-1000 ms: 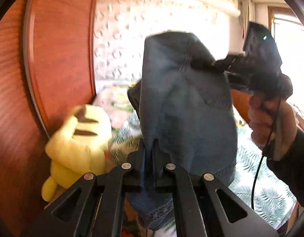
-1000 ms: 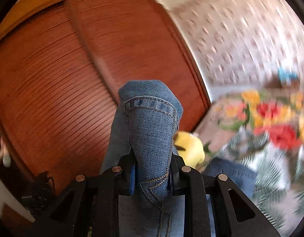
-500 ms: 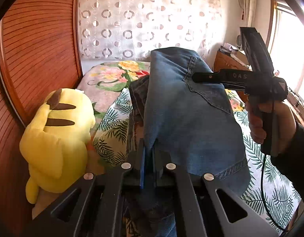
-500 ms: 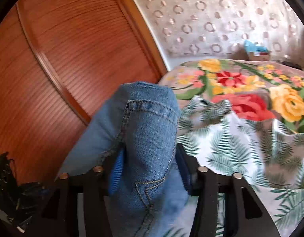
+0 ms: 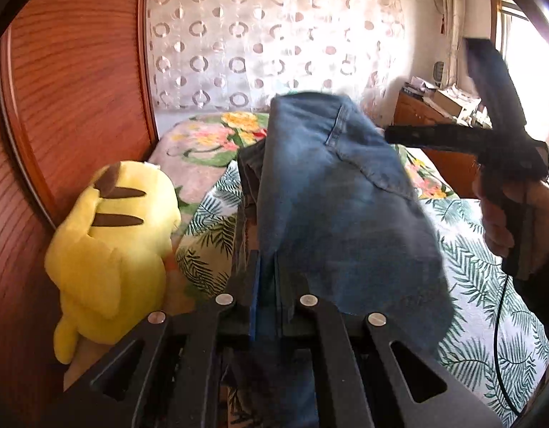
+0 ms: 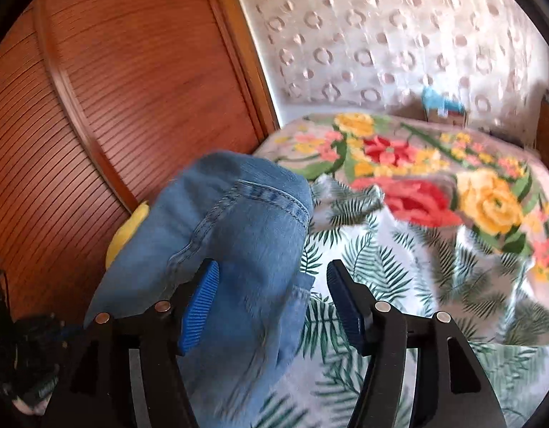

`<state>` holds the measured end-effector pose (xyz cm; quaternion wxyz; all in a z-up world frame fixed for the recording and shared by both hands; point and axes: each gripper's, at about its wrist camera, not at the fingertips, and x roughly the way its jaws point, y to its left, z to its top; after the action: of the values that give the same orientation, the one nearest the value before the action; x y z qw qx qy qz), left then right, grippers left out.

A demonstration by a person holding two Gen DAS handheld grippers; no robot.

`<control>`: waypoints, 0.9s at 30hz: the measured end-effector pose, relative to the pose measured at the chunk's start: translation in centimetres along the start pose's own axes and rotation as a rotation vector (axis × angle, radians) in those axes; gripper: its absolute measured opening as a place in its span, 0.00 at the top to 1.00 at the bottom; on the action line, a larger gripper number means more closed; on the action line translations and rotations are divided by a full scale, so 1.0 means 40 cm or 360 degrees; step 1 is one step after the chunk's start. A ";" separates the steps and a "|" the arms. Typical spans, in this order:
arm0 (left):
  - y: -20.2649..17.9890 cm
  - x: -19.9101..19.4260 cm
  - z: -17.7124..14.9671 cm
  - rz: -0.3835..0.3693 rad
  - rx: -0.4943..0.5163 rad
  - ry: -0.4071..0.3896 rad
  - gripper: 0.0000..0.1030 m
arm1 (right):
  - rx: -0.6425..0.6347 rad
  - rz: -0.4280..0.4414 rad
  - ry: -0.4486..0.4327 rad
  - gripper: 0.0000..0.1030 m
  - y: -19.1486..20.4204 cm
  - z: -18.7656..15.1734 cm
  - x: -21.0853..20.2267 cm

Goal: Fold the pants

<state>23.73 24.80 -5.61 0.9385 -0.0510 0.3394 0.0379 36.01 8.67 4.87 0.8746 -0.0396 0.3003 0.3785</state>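
Observation:
The blue denim pants (image 5: 331, 199) hang in the air above the bed. My left gripper (image 5: 269, 278) is shut on a fold of the denim at its lower edge. In the right wrist view the pants (image 6: 235, 242) droop between and over the left blue pad; my right gripper (image 6: 272, 296) is open, its jaws wide apart, and the cloth is loose in it. The right gripper also shows in the left wrist view (image 5: 392, 133), held by a hand just right of the pants' top edge.
A yellow plush toy (image 5: 110, 246) leans against the wooden wardrobe door (image 5: 71, 82) at the bed's left edge. The bed carries a fern-print sheet (image 6: 399, 260) and a floral blanket (image 6: 417, 185). A wooden nightstand (image 5: 421, 114) stands at the far right by the window.
My right gripper has opened and let the denim go; the cloth now slumps to the left. The left gripper stays shut on the pants, which have sunk lower over the bed.

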 end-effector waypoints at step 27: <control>-0.354 -0.282 -0.066 -0.0218 0.0218 -0.0260 0.24 | -0.0051 -0.0264 -0.0373 0.37 0.072 -0.452 -0.665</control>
<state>14.91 10.04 0.57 0.9647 -0.0066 0.2593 -0.0457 10.92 -11.62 5.33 0.9313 -0.0339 0.1855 0.3116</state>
